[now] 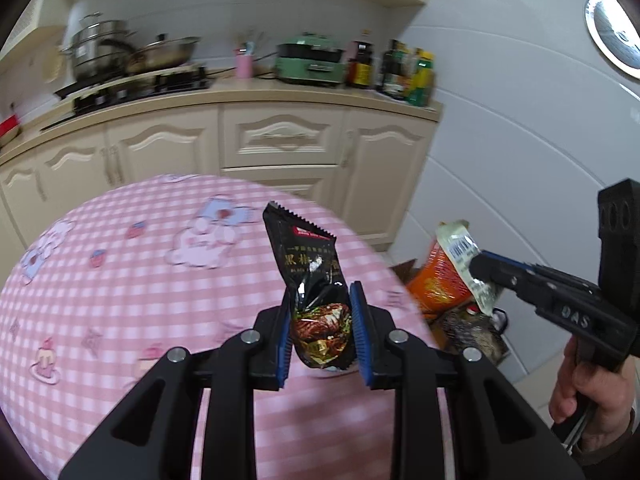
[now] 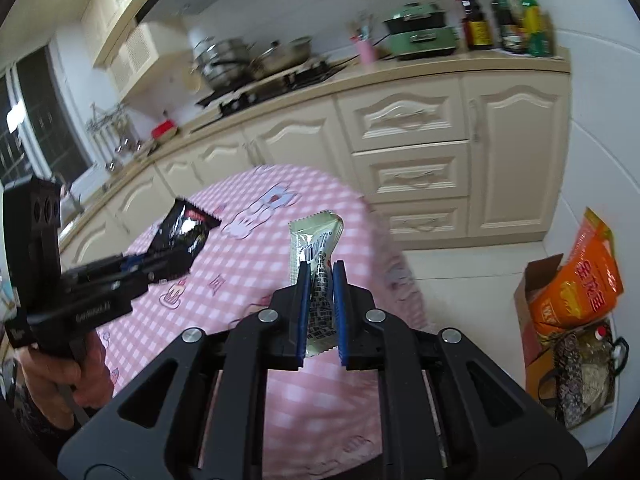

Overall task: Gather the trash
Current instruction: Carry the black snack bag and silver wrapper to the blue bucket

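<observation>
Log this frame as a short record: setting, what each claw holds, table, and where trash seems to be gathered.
setting: kitchen, cream cabinets, stove with pots
left claw: shut on black snack wrapper, held above the table
right claw: shut on pale green wrapper
table: pink checked tablecloth, no loose trash in view
trash spot: cardboard box on the floor beside the table, with an orange bag in it

Right claw [image 1: 478, 270] body: "DAS". Orange bag [image 2: 576, 292]: large Chinese characters, illegible. Black packet [image 1: 316, 280]: Chinese print, blurred.
</observation>
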Demonstrator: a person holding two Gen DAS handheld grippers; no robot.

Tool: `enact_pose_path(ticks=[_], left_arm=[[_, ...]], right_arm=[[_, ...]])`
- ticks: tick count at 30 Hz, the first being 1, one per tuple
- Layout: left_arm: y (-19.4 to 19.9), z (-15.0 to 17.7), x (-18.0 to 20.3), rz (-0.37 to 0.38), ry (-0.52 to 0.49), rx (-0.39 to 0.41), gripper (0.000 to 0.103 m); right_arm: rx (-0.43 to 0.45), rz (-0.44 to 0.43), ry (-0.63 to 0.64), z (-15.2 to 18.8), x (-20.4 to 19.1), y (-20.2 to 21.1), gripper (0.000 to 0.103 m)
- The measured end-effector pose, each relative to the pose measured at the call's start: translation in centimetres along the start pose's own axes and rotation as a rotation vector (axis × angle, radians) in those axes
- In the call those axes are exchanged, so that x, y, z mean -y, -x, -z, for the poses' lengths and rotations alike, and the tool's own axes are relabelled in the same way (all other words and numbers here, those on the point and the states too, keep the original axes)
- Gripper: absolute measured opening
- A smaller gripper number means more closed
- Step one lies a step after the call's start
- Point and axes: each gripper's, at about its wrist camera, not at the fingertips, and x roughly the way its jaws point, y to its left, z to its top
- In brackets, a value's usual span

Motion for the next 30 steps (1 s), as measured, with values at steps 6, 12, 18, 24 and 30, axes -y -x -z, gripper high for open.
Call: enact_pose_path(ticks=[6,12,18,24,30], left_arm=[[-2.2,0.5,5.7,0.095,-0.063,-0.040,0.025],[-6.0,2.2,11.4,0.176,-0.124,-0.120,0.025],[-9.5,3.9,15.8,0.225,-0.177,-0.198,0.025],[-13.5,5.8,18.3,0.247,-0.200,-0.280,0.025],[-18.0,7.8,19.5,0.241,-0.212,-0.384,0.025]], right_arm=[[0.028,0.081,-0.095,1.3,5.4,2.8,0.012],[0.025,0.170,-0.212,3.9,11.1,4.7,0.012],[-0.008,0.215,-0.310,6.5,15.5,4.6,0.012],[-0.050,0.228,-0.377,8.6,18.2,3.6,0.012],[-0.108,0.237,-0.450,10.4,20.9,1.7,0.012]])
